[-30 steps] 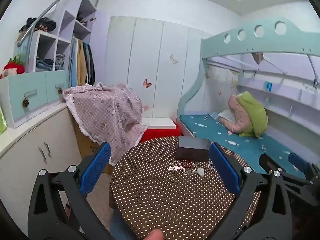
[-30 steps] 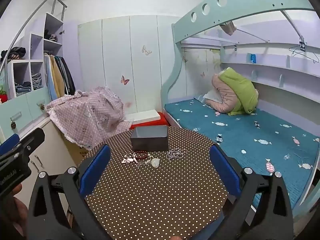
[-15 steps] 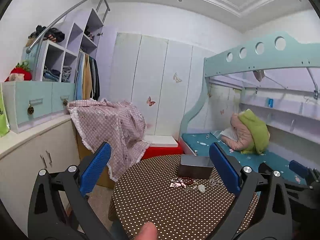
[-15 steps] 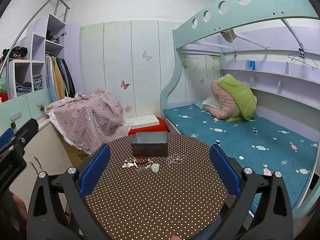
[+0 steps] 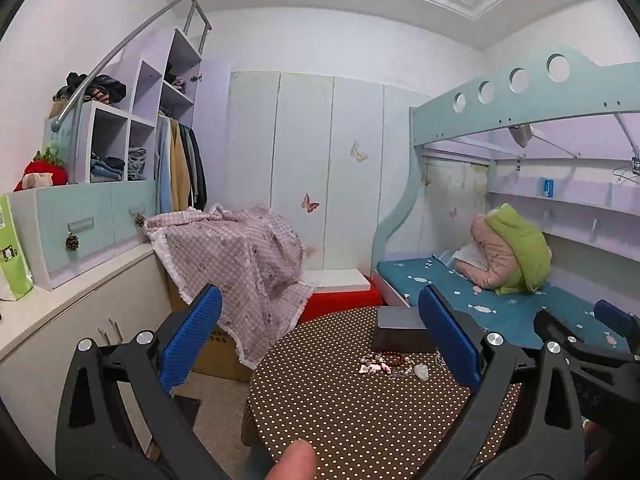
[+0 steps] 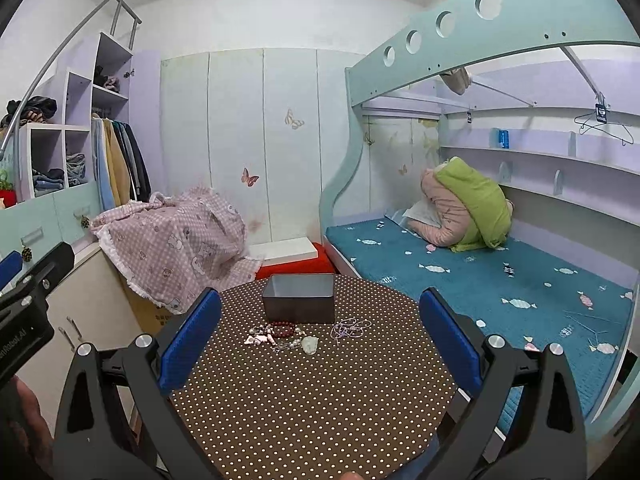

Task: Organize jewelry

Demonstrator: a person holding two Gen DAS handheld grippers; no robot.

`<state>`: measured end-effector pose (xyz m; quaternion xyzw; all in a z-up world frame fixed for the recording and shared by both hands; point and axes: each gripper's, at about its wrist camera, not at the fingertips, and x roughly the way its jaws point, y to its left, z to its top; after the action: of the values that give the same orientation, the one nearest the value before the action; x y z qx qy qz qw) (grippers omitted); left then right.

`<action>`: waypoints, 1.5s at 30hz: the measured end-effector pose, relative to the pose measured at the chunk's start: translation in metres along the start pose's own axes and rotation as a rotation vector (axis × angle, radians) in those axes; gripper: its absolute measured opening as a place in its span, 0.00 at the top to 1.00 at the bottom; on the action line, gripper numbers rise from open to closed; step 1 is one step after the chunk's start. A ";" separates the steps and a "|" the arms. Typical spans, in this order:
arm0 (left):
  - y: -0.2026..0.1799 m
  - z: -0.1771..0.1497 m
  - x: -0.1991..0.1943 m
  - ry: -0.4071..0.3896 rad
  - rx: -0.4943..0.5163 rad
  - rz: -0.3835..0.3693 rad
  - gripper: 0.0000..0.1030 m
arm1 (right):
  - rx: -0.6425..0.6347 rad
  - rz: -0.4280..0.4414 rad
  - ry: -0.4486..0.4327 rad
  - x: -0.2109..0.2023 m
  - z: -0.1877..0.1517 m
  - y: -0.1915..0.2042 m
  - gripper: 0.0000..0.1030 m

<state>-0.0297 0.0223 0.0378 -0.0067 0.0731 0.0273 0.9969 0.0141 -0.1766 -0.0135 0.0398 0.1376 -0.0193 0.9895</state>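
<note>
From my left wrist view, my left claw hangs wide open and empty above the near edge of the round brown polka-dot counter. The loose jewelry, a small heap of pale stones and dark red beads, lies just in front of the dark grey open box, partly hidden behind my blue right pad. My right claw's tip shows at the far right.

From my right wrist view, my right claw is equally spread and holds nothing. Here the grey box shows its empty inside, and I can separate the red bead bracelet, the pale stone pendant and a thin lilac chain that the left view hides. I judge the chain best pinched at a bunched loop, coming down slowly.
</note>
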 end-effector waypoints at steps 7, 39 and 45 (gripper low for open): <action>0.001 -0.004 0.004 0.019 -0.019 -0.011 0.05 | -0.005 -0.006 0.003 0.000 -0.001 -0.001 0.07; -0.015 -0.009 0.086 0.070 0.001 -0.031 0.05 | -0.038 -0.020 0.052 0.066 0.008 -0.005 0.07; -0.020 -0.024 0.129 0.169 0.008 -0.031 0.05 | -0.042 -0.031 0.126 0.098 0.003 -0.008 0.07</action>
<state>0.0949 0.0091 -0.0048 -0.0064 0.1569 0.0109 0.9875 0.1085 -0.1877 -0.0384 0.0180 0.2008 -0.0294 0.9790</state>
